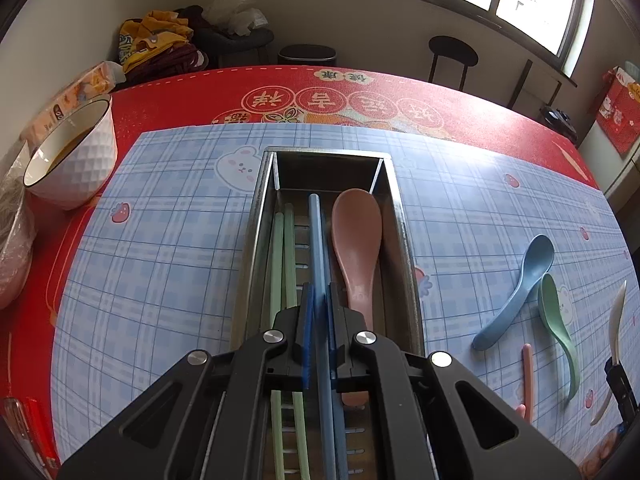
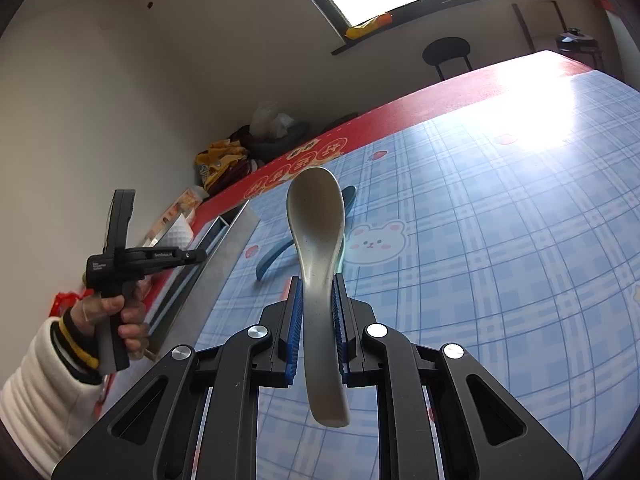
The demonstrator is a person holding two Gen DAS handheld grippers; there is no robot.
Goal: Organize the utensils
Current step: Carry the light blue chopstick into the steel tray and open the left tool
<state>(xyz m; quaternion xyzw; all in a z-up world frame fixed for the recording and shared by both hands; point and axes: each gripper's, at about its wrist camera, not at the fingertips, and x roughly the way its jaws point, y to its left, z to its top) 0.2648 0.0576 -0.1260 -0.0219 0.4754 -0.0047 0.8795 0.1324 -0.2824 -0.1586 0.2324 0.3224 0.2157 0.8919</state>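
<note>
Covering red table (image 1: 500,120), blue checked mat (image 1: 160,240)

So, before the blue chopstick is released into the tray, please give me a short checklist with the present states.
1. Left gripper clamps the blue chopstick: ok.
2. Chopstick is above the metal tray, between the green chopsticks and pink spoon: ok.
3. Chopstick touches the tray floor: cannot tell.
4. Right gripper holds the beige spoon firmly: ok.
5. All utensils stored: not ok; blue spoon, green spoon and pink chopstick lie on the mat.
</note>
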